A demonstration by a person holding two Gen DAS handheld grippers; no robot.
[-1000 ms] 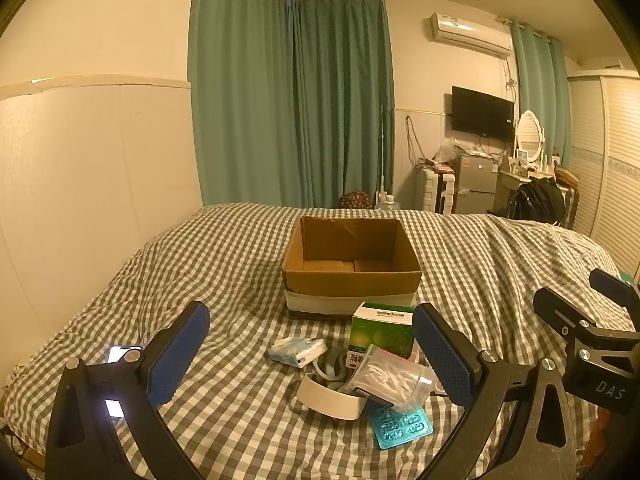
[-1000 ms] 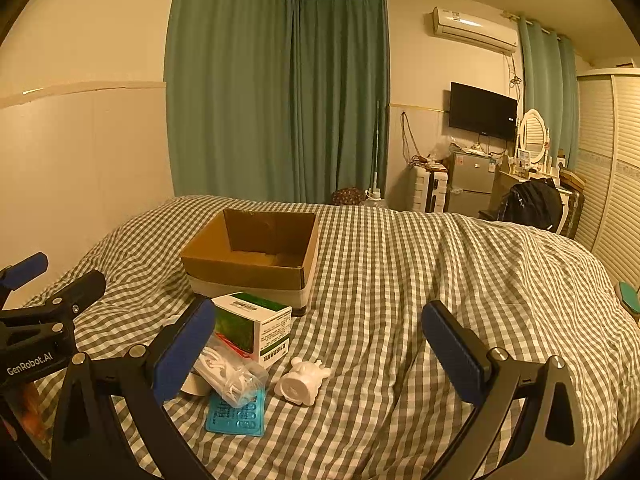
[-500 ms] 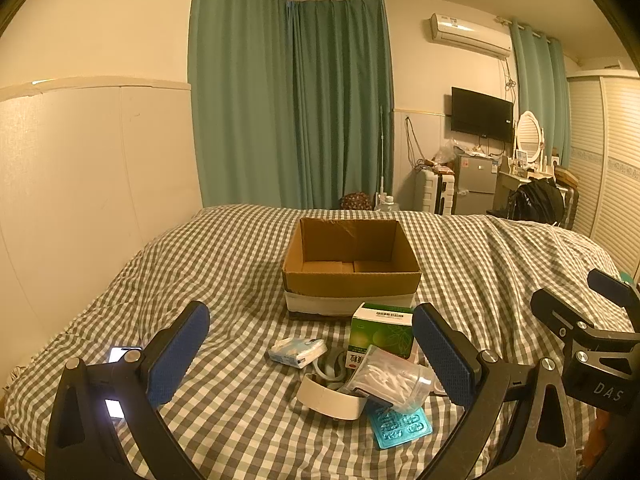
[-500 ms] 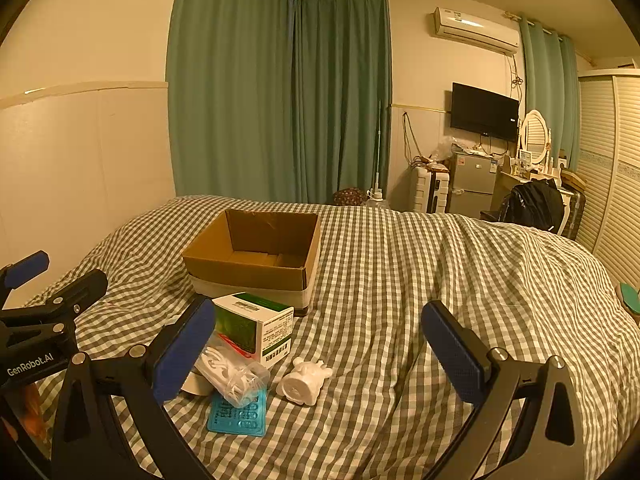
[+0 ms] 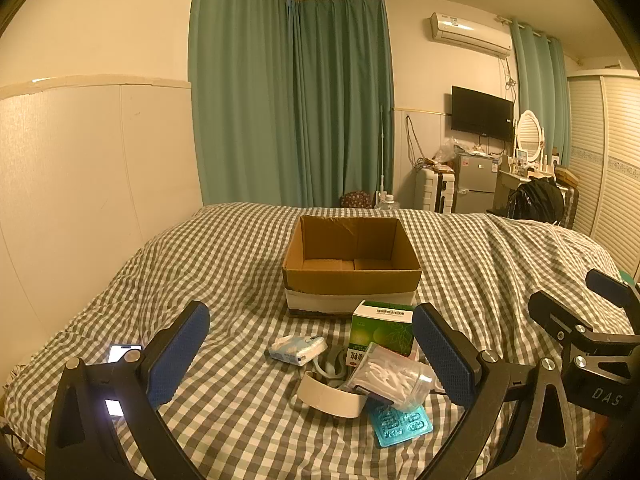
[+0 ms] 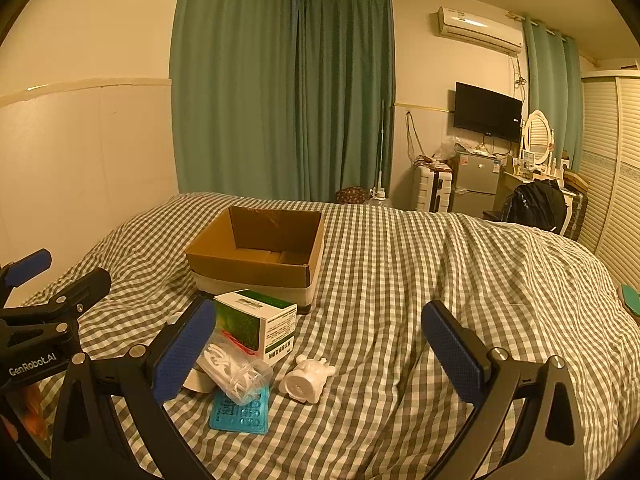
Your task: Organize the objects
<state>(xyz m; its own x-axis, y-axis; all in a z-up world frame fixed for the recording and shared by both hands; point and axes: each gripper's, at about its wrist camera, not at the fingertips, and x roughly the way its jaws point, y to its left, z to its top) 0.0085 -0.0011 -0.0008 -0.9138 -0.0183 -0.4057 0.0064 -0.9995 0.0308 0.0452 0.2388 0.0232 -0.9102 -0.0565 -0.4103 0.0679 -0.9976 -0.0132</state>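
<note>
An open, empty cardboard box [image 5: 352,266] [image 6: 256,256] stands on the checked bed. In front of it lie a green and white carton [image 5: 382,330] [image 6: 256,326], a clear tub of cotton swabs [image 5: 390,378] [image 6: 236,372], a blue blister pack [image 5: 400,424] [image 6: 240,414], a tissue packet [image 5: 296,349], a white band [image 5: 330,398] and a white figurine [image 6: 306,376]. My left gripper [image 5: 312,354] is open and empty, above the pile. My right gripper [image 6: 316,346] is open and empty, above the figurine.
A lit phone [image 5: 122,354] lies on the bed at the left. A wall runs along the bed's left side. Beyond the bed stand green curtains, a small fridge [image 5: 474,184], a suitcase, a desk with a black backpack [image 6: 536,208] and a wardrobe at the right.
The right gripper has drifted slightly, so the box and objects sit a little further right in its view. The left view is nearly unchanged.
</note>
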